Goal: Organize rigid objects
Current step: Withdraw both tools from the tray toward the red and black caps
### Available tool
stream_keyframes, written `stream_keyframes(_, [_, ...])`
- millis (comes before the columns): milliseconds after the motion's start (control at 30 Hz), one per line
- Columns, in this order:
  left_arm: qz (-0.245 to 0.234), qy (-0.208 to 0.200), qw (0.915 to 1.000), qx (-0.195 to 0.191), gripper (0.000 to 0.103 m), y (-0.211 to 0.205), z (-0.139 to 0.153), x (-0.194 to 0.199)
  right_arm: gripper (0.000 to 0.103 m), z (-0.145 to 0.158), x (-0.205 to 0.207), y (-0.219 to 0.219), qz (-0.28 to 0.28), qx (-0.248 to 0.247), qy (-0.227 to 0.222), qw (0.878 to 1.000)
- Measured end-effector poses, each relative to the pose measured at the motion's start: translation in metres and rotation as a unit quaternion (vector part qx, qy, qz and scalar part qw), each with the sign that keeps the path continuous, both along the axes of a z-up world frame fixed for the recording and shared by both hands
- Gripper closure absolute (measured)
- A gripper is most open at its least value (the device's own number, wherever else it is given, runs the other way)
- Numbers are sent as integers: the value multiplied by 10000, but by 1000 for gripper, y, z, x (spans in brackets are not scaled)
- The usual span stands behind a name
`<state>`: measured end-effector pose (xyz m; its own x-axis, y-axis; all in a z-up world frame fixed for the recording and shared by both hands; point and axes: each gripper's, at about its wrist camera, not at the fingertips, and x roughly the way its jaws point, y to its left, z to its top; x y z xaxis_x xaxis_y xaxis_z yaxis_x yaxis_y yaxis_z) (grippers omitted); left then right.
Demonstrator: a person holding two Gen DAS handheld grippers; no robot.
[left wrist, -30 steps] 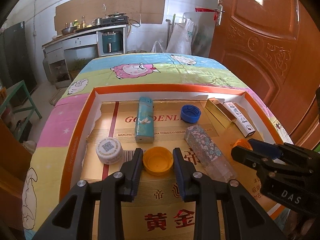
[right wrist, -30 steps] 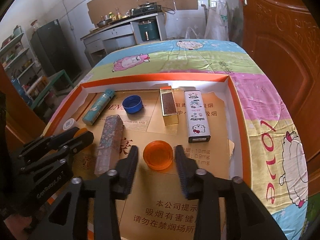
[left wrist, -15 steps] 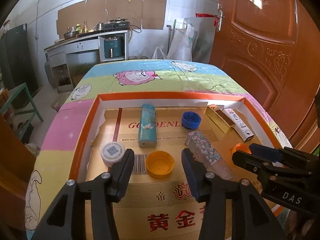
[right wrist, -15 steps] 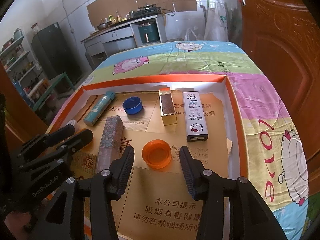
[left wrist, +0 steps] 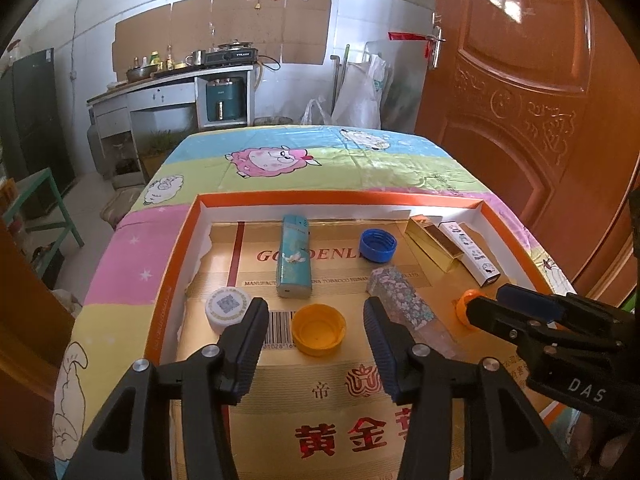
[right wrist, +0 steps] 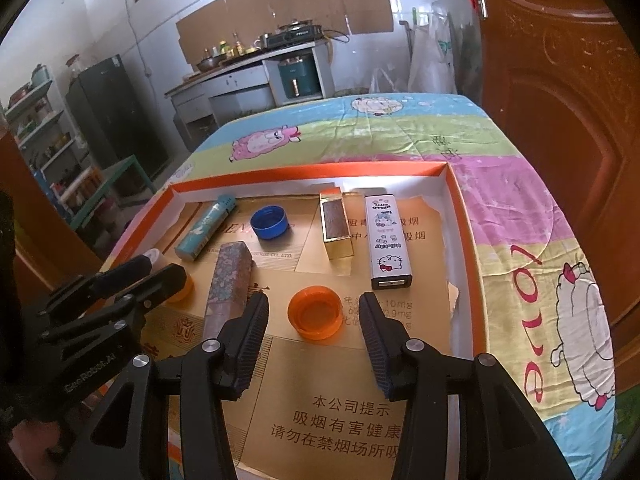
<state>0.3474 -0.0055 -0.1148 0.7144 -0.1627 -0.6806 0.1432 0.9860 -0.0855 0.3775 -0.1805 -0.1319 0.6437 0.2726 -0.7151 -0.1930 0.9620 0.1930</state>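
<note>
A shallow orange-rimmed box (left wrist: 172,276) (right wrist: 464,216) holds the objects. My left gripper (left wrist: 316,320) is open, its fingers either side of a yellow cap (left wrist: 318,330) lying open side up. My right gripper (right wrist: 314,314) is open around an orange cap (right wrist: 314,317), which also shows partly in the left wrist view (left wrist: 462,308). Also inside: a white cap (left wrist: 228,307), a blue cap (left wrist: 378,245) (right wrist: 270,222), a teal lighter (left wrist: 295,262) (right wrist: 206,232), a floral lighter (left wrist: 400,300) (right wrist: 230,282), a gold lighter (left wrist: 434,248) (right wrist: 336,228) and a white cartoon lighter (left wrist: 472,252) (right wrist: 388,240).
The box lies on a bed with a colourful cartoon sheet (left wrist: 304,164). A wooden door (left wrist: 540,100) stands close on the right. A kitchen counter (left wrist: 172,84) is at the back and a green stool (left wrist: 36,208) to the left.
Both grippers have opened wider and drawn back and up from the caps. The caps stay on the box floor.
</note>
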Motion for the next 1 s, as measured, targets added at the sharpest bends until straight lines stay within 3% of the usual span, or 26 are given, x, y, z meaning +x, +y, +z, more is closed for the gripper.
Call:
stream_keyframes(567, [18,-288,9990,-333,51,1,21,-9,55,14,-12,6,41,5,-496,9988])
stream_keyframes(1000, [256,-739,9962,-394,51,5,61,-74,54,52,-72,9,-349,68,-797,9962])
